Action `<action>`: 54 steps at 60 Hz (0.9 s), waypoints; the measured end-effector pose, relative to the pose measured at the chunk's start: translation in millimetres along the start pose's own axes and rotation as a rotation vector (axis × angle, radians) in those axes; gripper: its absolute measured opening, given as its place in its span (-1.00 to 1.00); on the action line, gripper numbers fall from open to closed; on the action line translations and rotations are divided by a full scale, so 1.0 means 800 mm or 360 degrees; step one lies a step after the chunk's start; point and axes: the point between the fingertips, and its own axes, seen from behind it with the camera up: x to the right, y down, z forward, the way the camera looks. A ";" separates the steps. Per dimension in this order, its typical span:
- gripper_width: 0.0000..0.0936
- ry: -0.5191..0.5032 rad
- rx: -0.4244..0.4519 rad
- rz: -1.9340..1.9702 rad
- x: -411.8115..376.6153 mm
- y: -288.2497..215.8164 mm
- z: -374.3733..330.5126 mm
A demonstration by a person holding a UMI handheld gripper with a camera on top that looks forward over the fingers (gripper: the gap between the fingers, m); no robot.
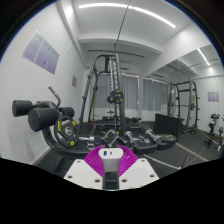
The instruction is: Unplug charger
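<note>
white walls and a white ceiling [120,25] with long strip lights close in a gym room, and a dark floor [175,150] runs out ahead of me. on the left wall hangs a pale poster [40,47]. a tall metal rack [108,90] with cables stands in the middle of the room, well beyond my fingers, and a big mirror [190,95] on the right wall repeats more frames and a row of dumbbells. to the left, nearer to me, a machine with black roller pads [38,115] sticks out, with a yellow-green knob just beside the rollers. weight plates and other dark gear [130,133] lie on the floor around the foot of the rack. my claw [108,163] points low into the room, its magenta pads [100,160] brought together until they seem to touch, with nothing that i can make out between them. i cannot find the charger anywhere here; if it is in the room, it is too small or hidden among the gear.
</note>
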 end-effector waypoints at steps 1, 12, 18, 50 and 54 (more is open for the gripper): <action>-0.69 -0.0001 -0.0021 0.0008 0.006 0.003 -0.004; -0.68 0.0137 -0.0318 -0.0108 0.097 0.125 -0.041; -0.65 0.0191 -0.0512 -0.0102 0.129 0.216 -0.054; 0.83 0.0144 -0.0812 -0.0061 0.118 0.329 -0.145; 0.82 0.0117 -0.0778 -0.0025 0.107 0.294 -0.200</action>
